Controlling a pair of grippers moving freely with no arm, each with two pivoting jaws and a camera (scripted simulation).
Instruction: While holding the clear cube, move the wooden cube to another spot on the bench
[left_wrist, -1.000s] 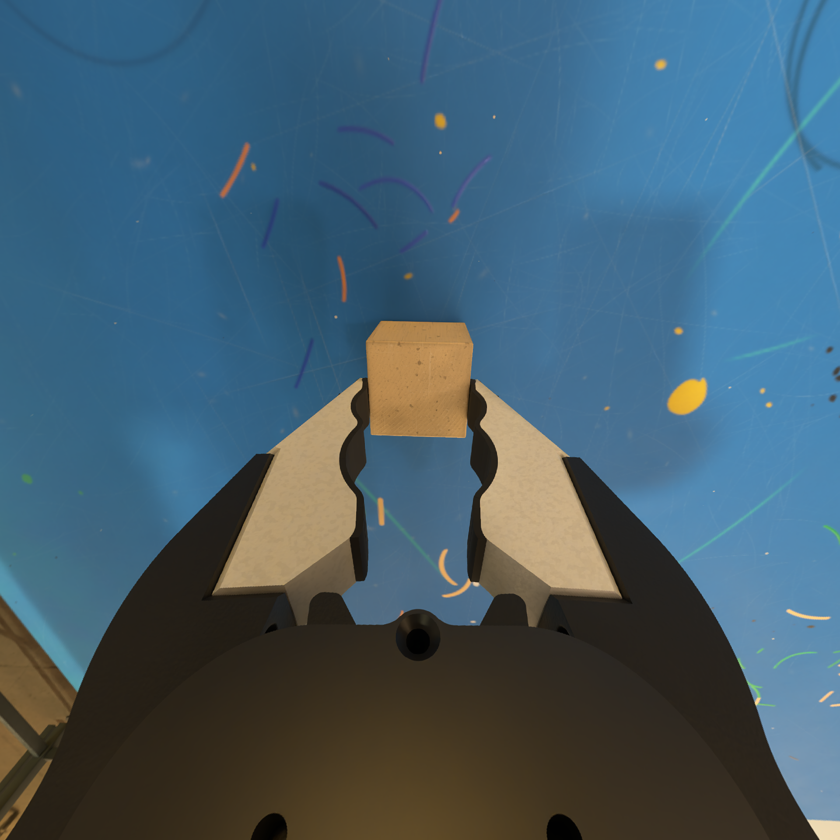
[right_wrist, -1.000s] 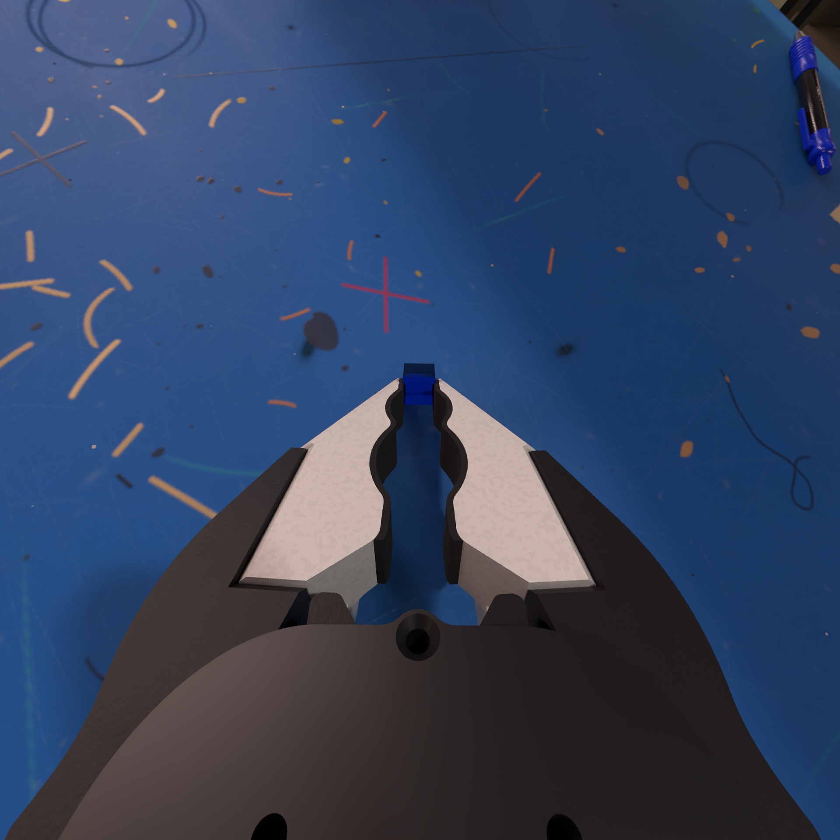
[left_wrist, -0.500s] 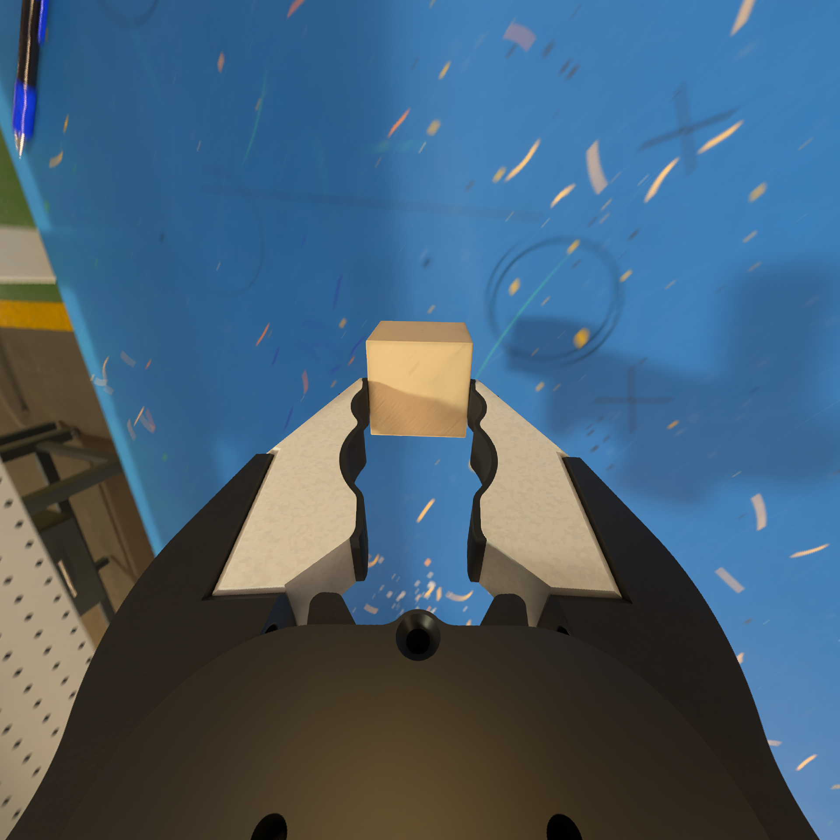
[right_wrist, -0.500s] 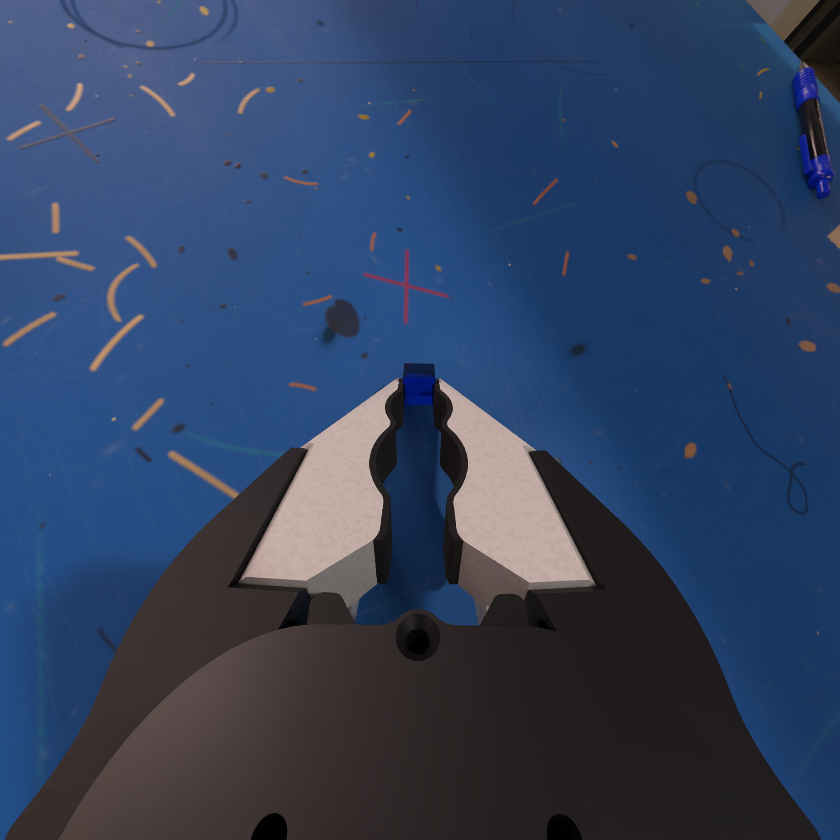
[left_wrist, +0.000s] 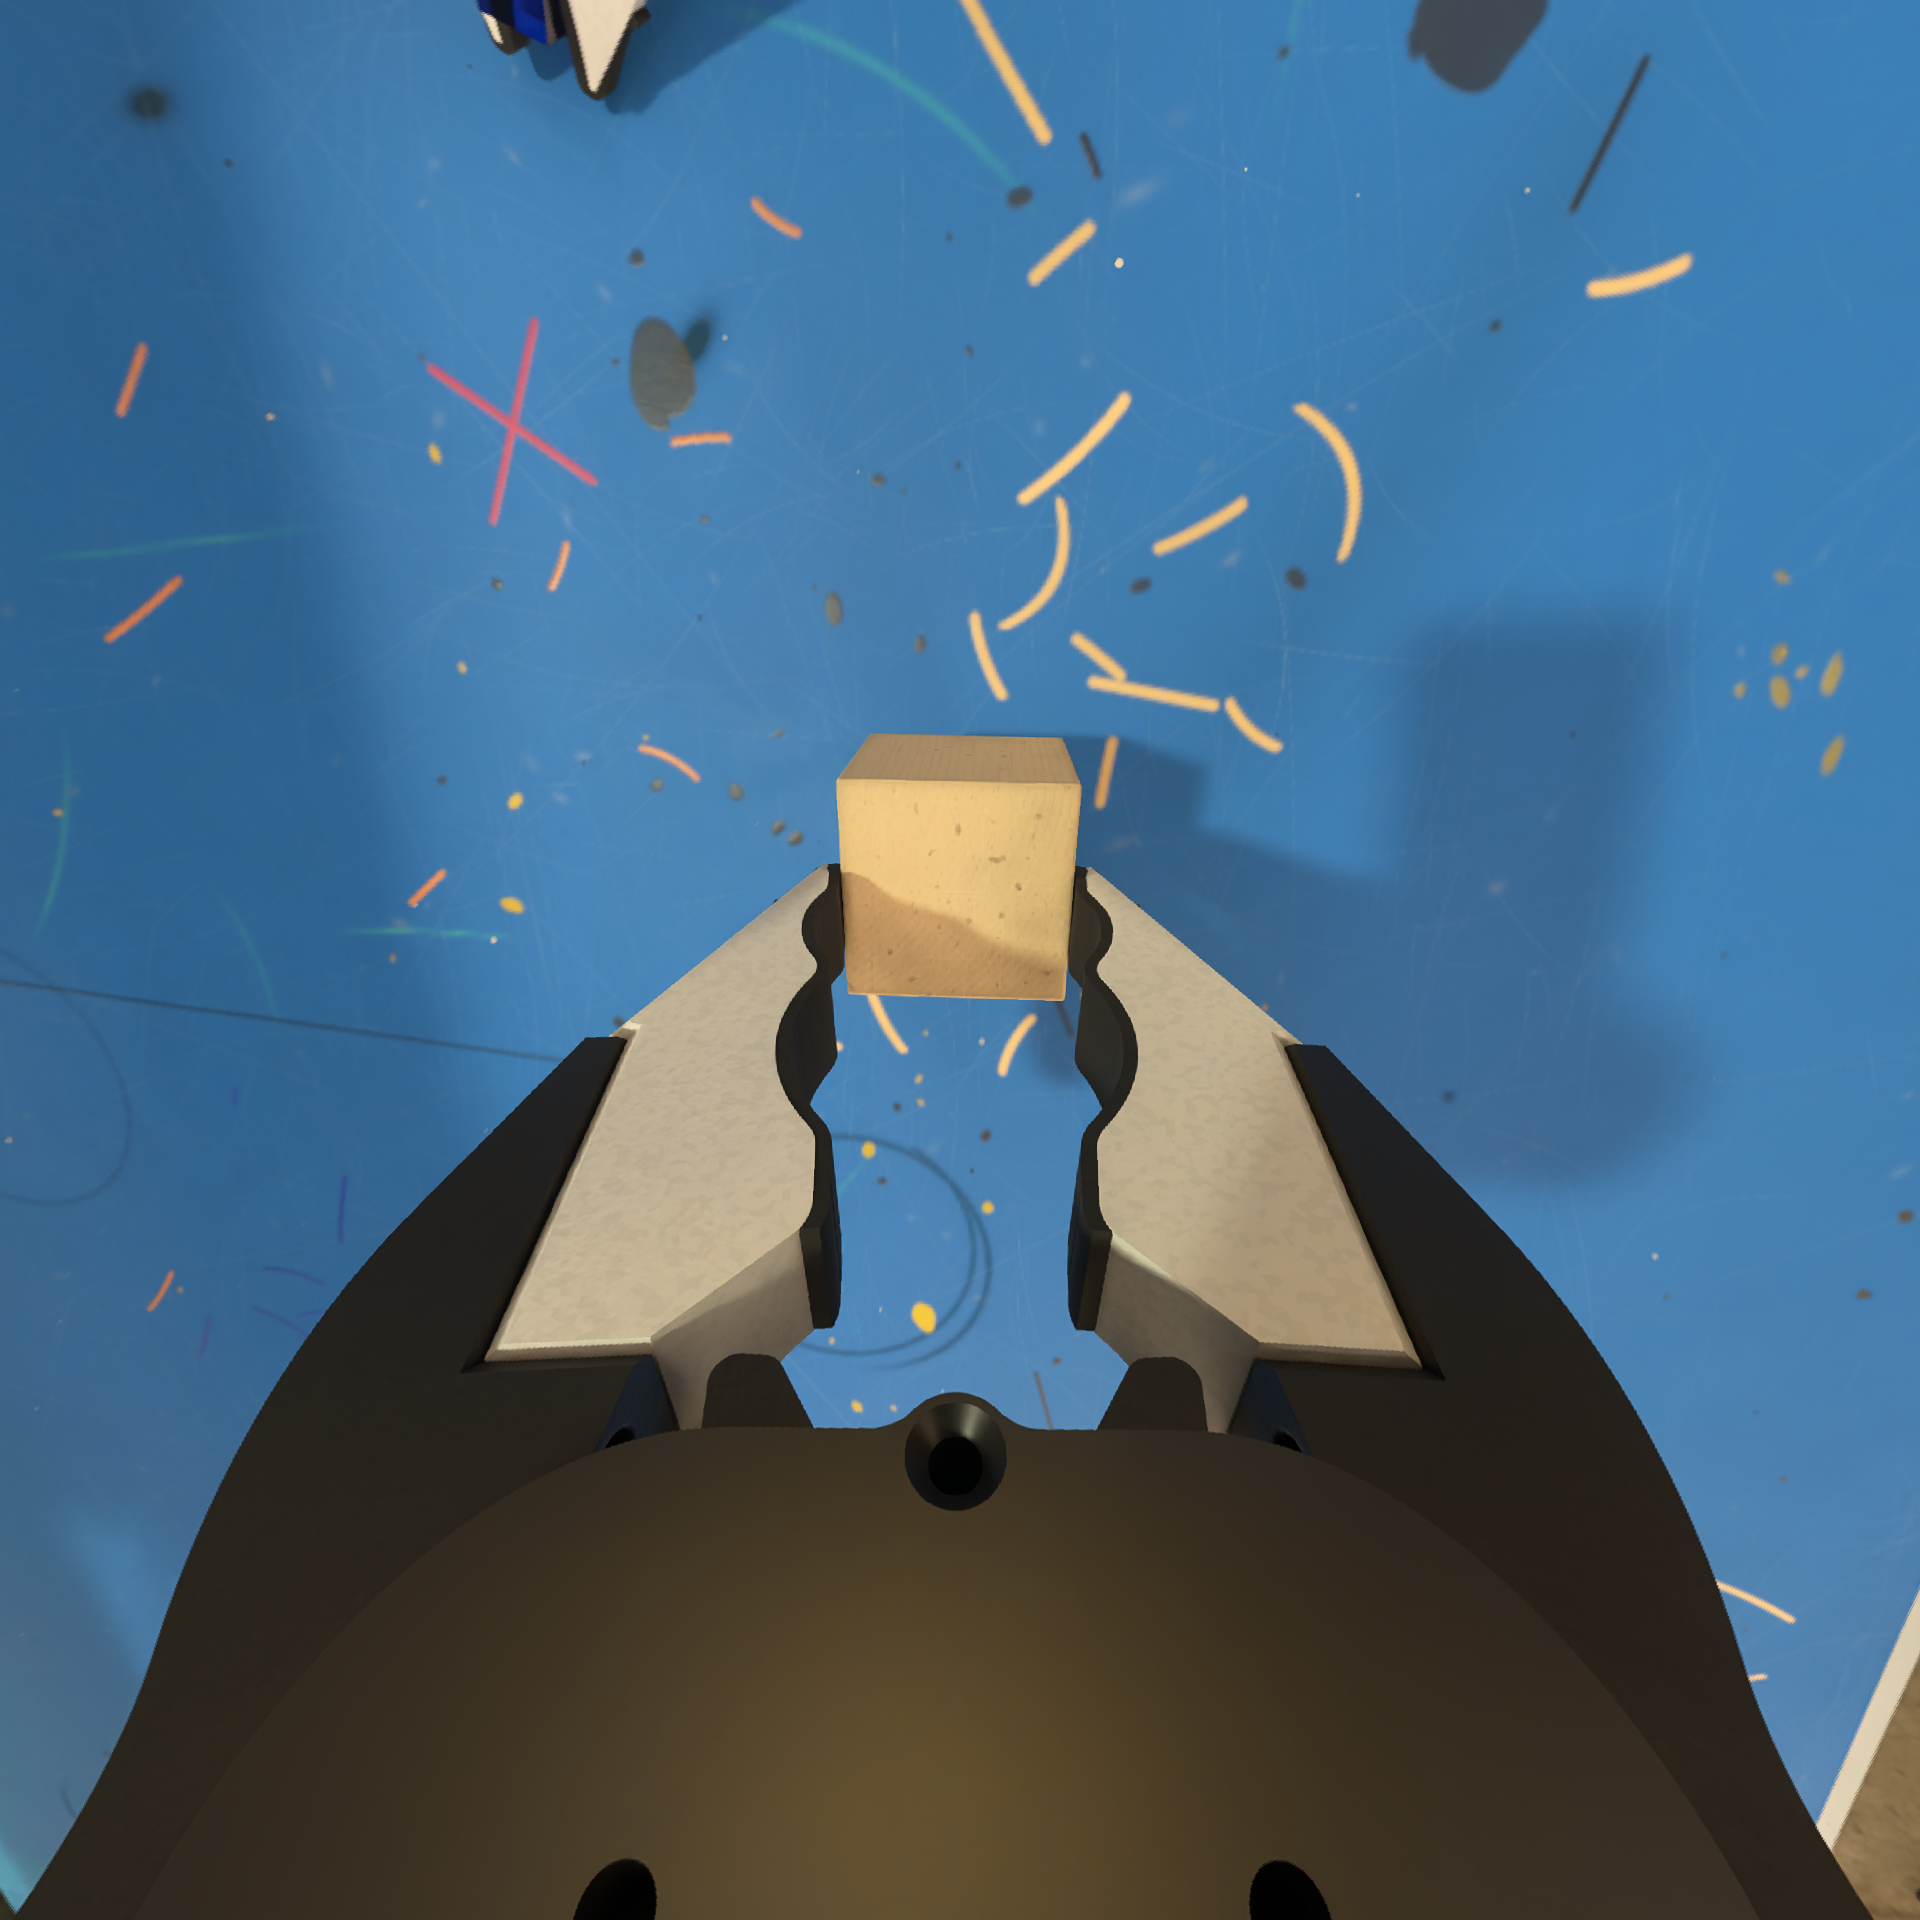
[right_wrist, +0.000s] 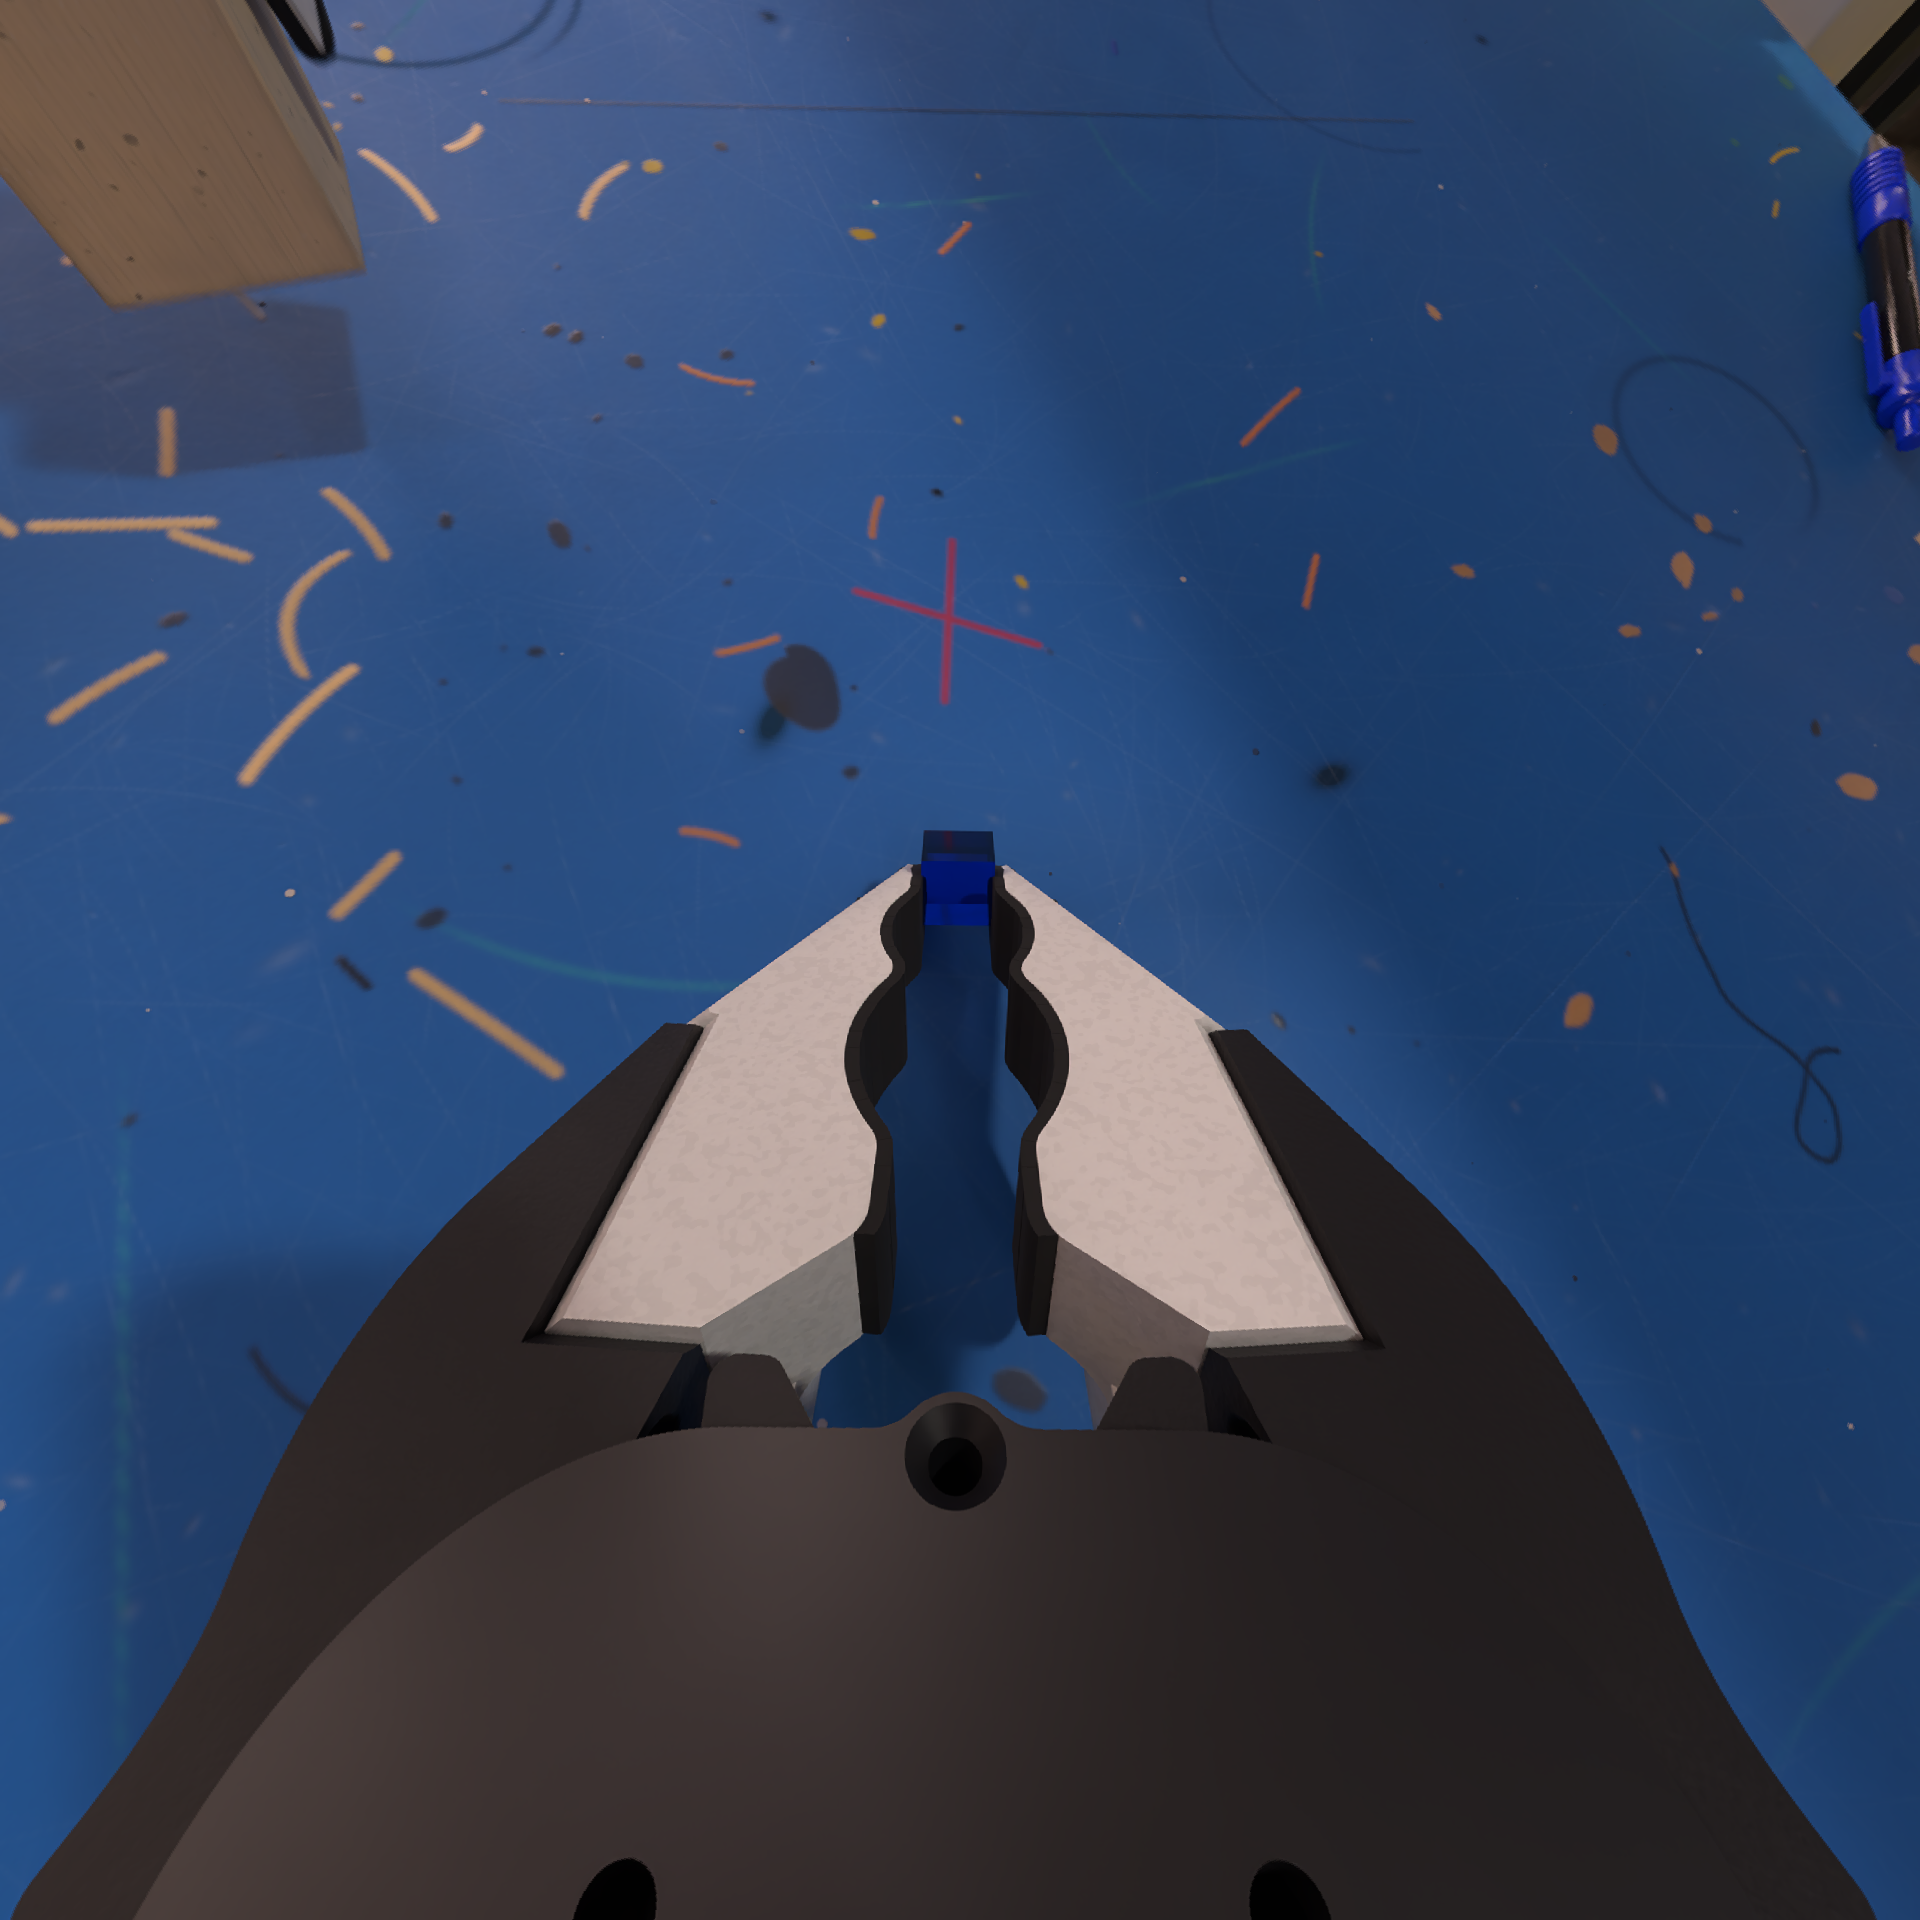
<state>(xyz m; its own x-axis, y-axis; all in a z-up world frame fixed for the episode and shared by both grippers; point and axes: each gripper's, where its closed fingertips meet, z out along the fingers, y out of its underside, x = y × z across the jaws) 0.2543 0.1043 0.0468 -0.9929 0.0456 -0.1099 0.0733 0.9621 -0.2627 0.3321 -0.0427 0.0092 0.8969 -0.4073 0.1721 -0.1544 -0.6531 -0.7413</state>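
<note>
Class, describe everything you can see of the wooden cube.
The wooden cube is pale, light-grained wood with small dark specks and crisp edges. The left tongs pinch its two sides at their tips, holding it level. It appears lifted above the blue bench, casting a shadow there. The right wrist view shows it upper left.

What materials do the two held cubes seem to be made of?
The wooden cube looks like pale unfinished wood: matte faces, faint grain, small dark specks. The clear cube seems to be blue-tinted see-through plastic or glass, smooth and glossy, but it is too small to tell which.
</note>
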